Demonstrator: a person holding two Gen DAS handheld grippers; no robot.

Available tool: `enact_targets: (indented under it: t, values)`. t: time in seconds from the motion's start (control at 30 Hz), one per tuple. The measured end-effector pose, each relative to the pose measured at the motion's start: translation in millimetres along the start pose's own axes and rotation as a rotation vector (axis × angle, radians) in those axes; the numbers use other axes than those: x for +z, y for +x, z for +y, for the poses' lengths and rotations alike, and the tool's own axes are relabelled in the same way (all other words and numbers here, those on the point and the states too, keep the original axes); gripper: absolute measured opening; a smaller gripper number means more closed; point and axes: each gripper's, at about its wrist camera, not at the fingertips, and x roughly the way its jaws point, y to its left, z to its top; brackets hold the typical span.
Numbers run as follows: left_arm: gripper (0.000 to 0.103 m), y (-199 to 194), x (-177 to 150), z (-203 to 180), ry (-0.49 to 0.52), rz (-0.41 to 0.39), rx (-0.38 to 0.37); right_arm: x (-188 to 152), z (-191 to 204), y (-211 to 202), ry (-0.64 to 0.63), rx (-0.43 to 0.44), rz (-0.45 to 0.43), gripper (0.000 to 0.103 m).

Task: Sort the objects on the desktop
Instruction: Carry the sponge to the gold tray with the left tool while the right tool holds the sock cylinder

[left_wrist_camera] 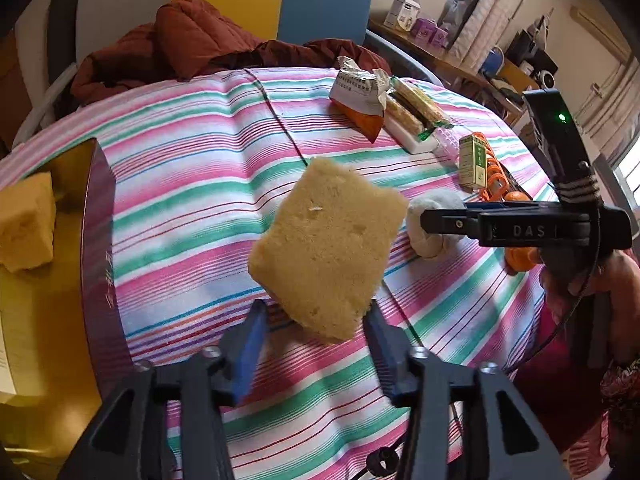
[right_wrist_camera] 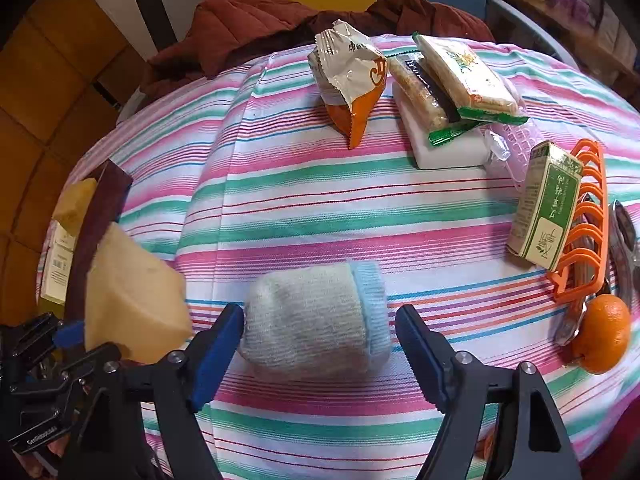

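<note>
My left gripper (left_wrist_camera: 316, 312) is shut on a yellow sponge (left_wrist_camera: 326, 248) and holds it above the striped tablecloth (left_wrist_camera: 192, 184); the sponge also shows in the right wrist view (right_wrist_camera: 132, 300). A second yellow sponge (left_wrist_camera: 26, 220) lies in the dark box (left_wrist_camera: 100, 240) at the left. My right gripper (right_wrist_camera: 320, 328) is open, its fingers either side of a rolled pale sock (right_wrist_camera: 320, 320) that lies on the cloth. The right gripper also shows in the left wrist view (left_wrist_camera: 428, 220), at the sock (left_wrist_camera: 430, 220).
A snack bag (right_wrist_camera: 348, 80), wrapped biscuit packs (right_wrist_camera: 460, 76) on a white block (right_wrist_camera: 444, 144), a green tea carton (right_wrist_camera: 546, 204), an orange rack (right_wrist_camera: 584, 220), a spoon (right_wrist_camera: 620, 232) and an orange (right_wrist_camera: 604, 336) lie at the back and right. A red jacket (left_wrist_camera: 180, 44) lies behind the table.
</note>
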Motion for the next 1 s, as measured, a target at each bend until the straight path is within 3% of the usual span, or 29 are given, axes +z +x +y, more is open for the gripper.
enact_targets:
  t: [0.2,0.3,0.37,0.5,0.77,0.87,1.0]
  values:
    - [0.056,5,14,4,0.006,-0.038,-0.008,-1,9,-1,-0.024,-0.018,-0.001,0.080]
    - [0.056,14,18,3,0.045,-0.028,0.016,-1,18,8,-0.071,-0.041,0.023,0.073]
    - [0.054,17,17,6,0.027,-0.036,-0.026,-1,18,7,-0.084,-0.047,0.016,0.071]
    - [0.050,12,14,7,0.000,-0.068,-0.025,0,14,3,-0.069,-0.035,0.000,0.069]
    - [0.049,-46,21,33,-0.127,-0.216,-0.085,-2,16,-4,-0.075,0.023,-0.017,0.069]
    - [0.049,-69,25,60,-0.192,-0.269,-0.073,-3,23,-10,-0.080,0.070,-0.039,0.069]
    - [0.049,-74,25,114,-0.340,-0.267,-0.085,-3,45,-14,-0.081,0.155,-0.057,0.069]
